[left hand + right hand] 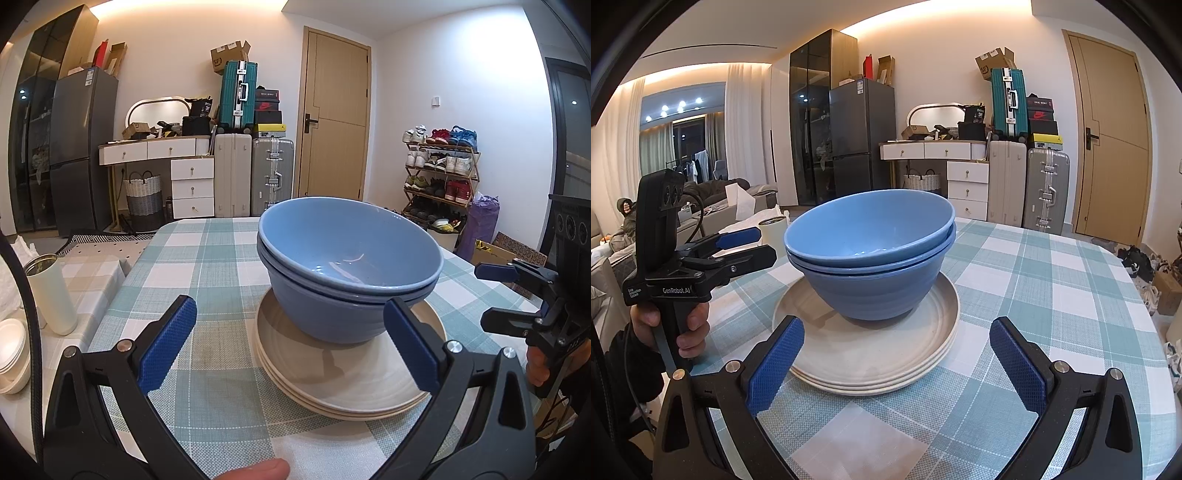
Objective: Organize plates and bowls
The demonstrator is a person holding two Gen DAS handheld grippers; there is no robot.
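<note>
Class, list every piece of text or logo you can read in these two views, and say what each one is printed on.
"GenRobot.AI": on the left claw's body, right wrist view.
"SF": on the cardboard box atop the teal suitcase.
"36": on the black bag on the dresser.
Swoosh logo, no words: red shoebox.
Too small to read: the small print beside "GenRobot.AI", fridge sticker, other shoeboxes.

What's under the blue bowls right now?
The two nested blue bowls sit on a stack of beige plates, three rims showing, on the checked tablecloth. The plate centres under the bowls are hidden. Both grippers, left and right, are open and empty.
</note>
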